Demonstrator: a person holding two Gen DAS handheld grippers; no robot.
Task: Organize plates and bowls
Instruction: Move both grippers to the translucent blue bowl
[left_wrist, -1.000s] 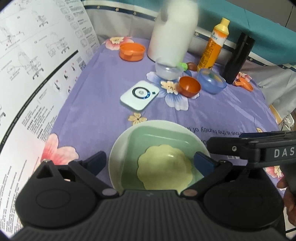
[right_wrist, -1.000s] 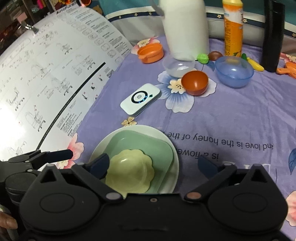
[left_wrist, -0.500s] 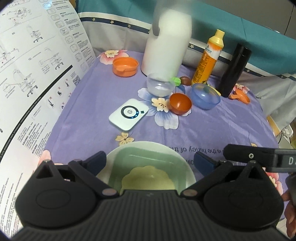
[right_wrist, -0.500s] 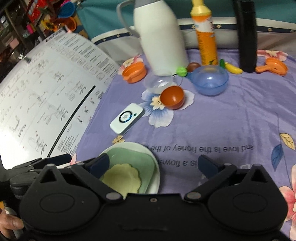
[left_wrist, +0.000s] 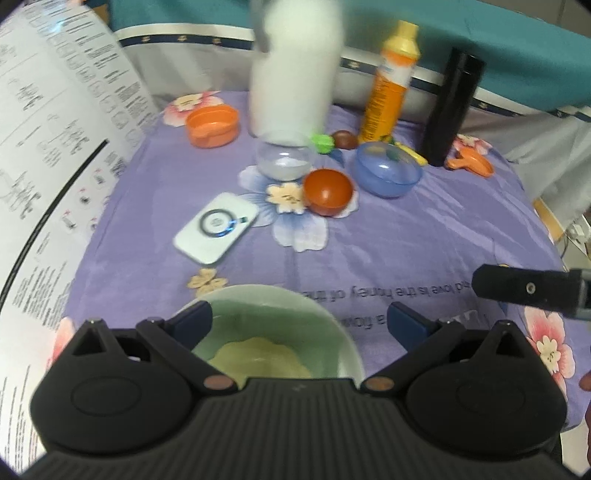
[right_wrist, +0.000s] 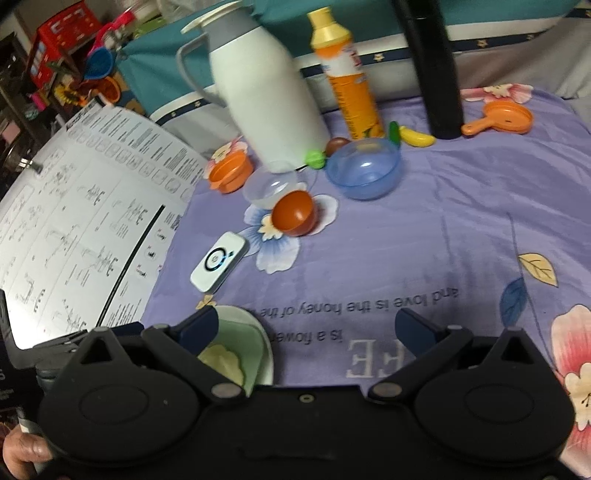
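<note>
While both fingers gape empty, left gripper (left_wrist: 299, 319) over stacked plates (left_wrist: 280, 325), right gripper (right_wrist: 306, 328) beside

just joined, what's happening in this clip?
A person holds a two-finger gripper in each hand over a purple floral tablecloth. Both the left gripper and the right gripper are open and empty. Near them, a pale yellow scalloped dish sits in a light green square plate on a round white plate. A clear bowl, a red-orange bowl and a translucent blue bowl sit loose farther back.
</note>
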